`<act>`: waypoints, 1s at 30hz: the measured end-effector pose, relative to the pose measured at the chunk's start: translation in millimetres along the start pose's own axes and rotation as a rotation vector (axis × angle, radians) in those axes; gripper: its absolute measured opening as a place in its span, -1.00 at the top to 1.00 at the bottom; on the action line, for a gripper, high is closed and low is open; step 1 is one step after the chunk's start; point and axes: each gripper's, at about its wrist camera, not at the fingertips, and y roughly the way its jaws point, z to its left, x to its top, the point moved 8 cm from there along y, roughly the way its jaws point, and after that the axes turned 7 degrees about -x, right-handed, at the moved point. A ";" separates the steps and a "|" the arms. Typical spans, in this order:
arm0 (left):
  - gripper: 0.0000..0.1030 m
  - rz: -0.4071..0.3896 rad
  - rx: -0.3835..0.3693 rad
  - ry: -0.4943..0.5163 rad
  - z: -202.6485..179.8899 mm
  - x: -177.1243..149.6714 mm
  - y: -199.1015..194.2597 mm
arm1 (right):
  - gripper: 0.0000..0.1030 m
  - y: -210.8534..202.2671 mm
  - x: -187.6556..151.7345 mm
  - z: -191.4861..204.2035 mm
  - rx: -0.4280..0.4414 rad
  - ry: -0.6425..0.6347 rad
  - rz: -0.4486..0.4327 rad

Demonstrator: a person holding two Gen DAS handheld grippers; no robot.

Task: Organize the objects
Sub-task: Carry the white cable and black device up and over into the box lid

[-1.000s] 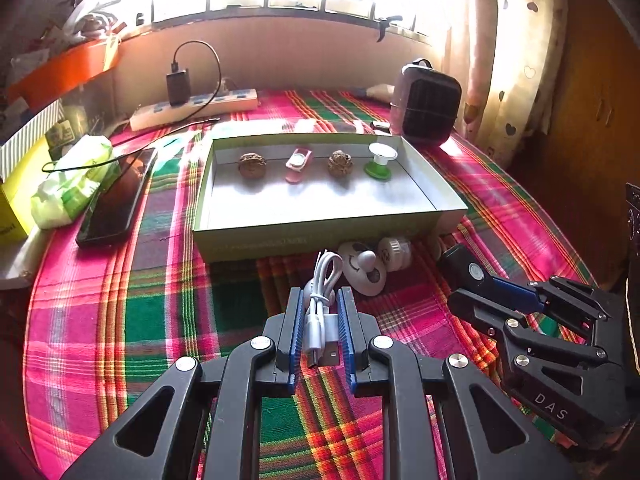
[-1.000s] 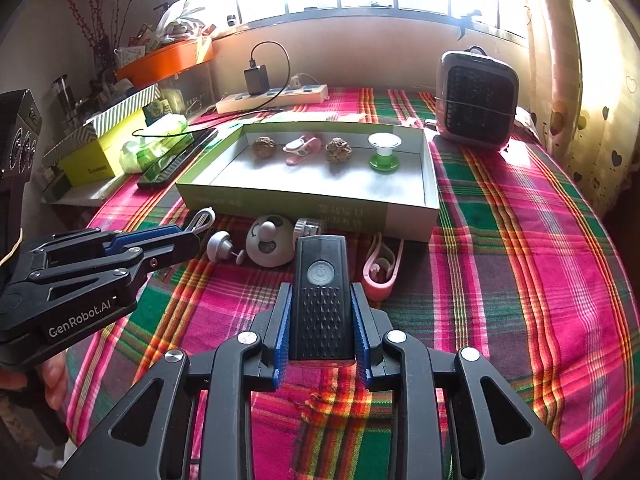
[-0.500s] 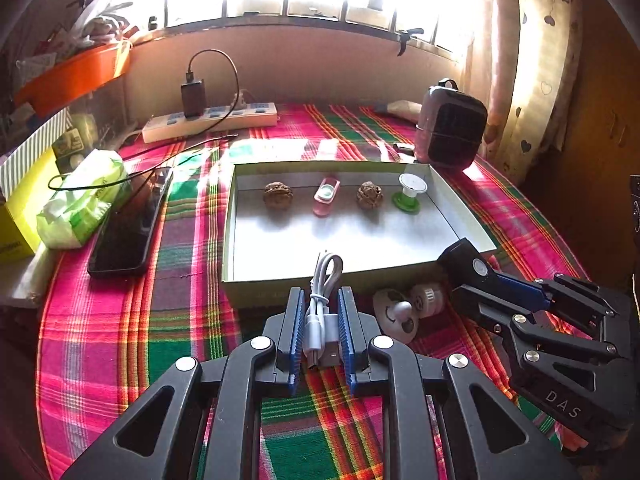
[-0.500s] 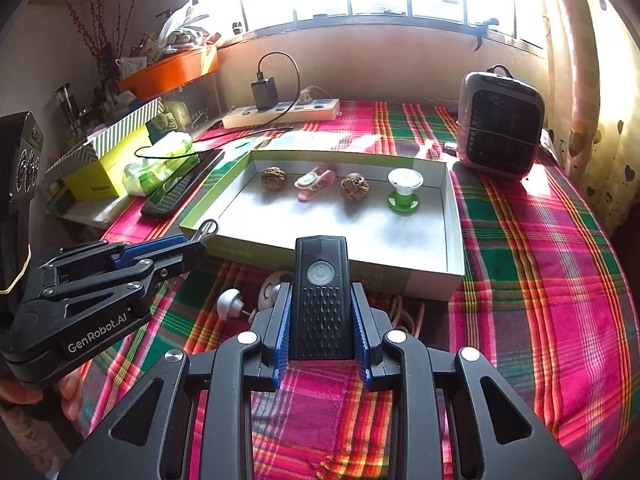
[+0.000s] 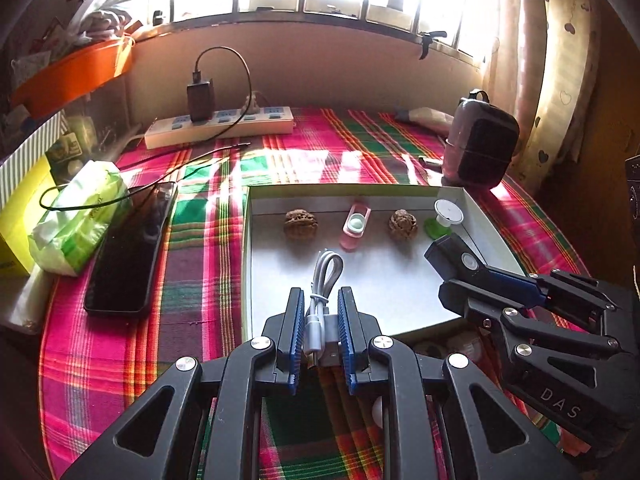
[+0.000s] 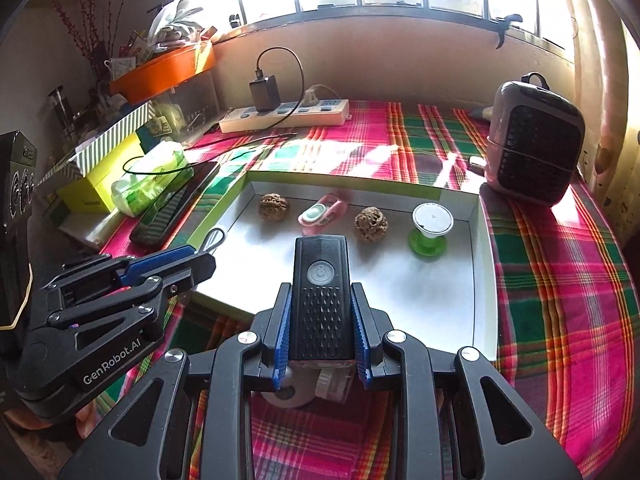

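My left gripper [image 5: 320, 312] is shut on a coiled white USB cable [image 5: 322, 280] and holds it over the near left part of the open green-rimmed box [image 5: 245, 264]. My right gripper [image 6: 320, 316] is shut on a black rectangular device with a power button [image 6: 320, 296], held over the box's near edge [image 6: 486, 280]. It also shows in the left wrist view [image 5: 456, 258]. In the box's far row lie two walnuts [image 6: 273, 207] [image 6: 371, 222], a pink clip [image 6: 322, 212] and a green-and-white suction holder [image 6: 430, 228].
A black phone [image 5: 130, 248], a green tissue pack [image 5: 76, 216] and a yellow box [image 6: 100, 184] lie left of the box. A power strip [image 5: 220, 124] sits at the back. A small heater [image 6: 534, 140] stands at the back right. Small round items [image 6: 304, 386] lie under my right gripper.
Both grippers have risen and moved forward with their loads, from the cloth in front of the box to above its near edge.
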 end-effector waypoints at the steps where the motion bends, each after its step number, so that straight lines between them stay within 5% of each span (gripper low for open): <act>1: 0.70 0.003 0.002 0.000 1.1 1.2 2.9 | 0.45 3.5 1.1 -0.4 -0.002 0.002 0.006; 30: 0.70 0.094 0.019 -0.005 19.0 19.1 57.7 | 0.45 51.9 12.3 1.5 -0.002 0.000 0.068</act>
